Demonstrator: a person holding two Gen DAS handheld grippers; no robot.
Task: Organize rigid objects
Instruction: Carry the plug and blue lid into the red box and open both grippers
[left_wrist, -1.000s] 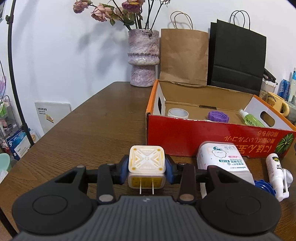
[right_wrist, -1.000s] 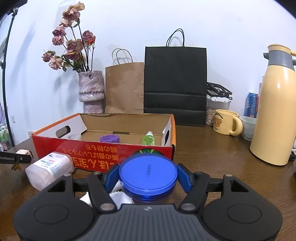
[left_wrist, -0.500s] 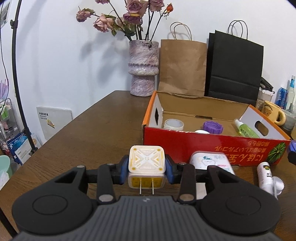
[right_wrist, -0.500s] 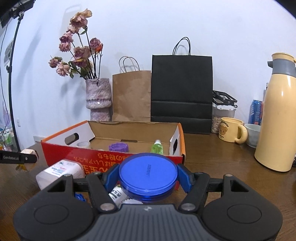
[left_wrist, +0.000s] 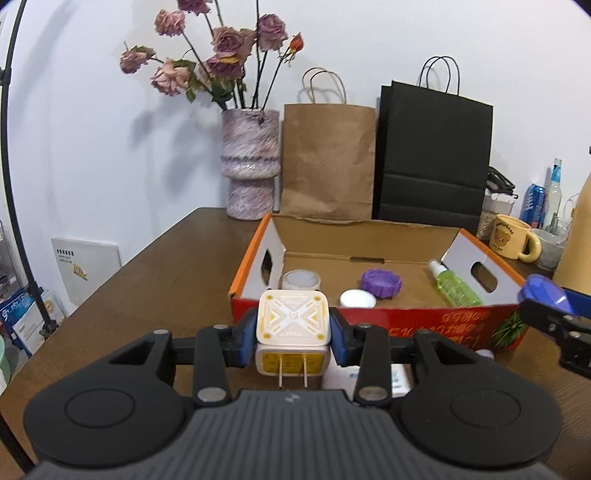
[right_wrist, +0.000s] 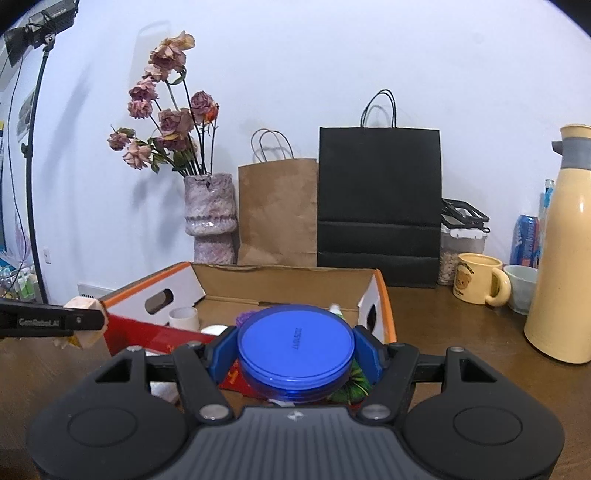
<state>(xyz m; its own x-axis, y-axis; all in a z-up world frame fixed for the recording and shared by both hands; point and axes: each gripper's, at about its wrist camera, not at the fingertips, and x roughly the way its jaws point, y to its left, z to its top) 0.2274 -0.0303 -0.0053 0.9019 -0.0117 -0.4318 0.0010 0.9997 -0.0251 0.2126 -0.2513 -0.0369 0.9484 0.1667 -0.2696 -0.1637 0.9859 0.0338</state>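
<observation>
Cardboard box (left_wrist: 369, 325) sits mid-frame, so I've got my left gripper (left_wrist: 292, 334) clamping the white charger (left_wrist: 292, 325) and my right gripper (right_wrist: 294, 350) pinching the blue lid (right_wrist: 294, 343), both lined up to drop in.

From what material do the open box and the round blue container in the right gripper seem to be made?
Box: likely corrugated cardboard, matte brown inside, glossy red print outside, folded flaps with cut handle holes.
Round blue container: probably hard plastic, smooth, slightly glossy; its side looks translucent.

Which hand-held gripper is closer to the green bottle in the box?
Right. The right hand-held gripper sits by the box corner beside the green bottle; the left hand-held gripper sits toward the box's opposite end.
</observation>
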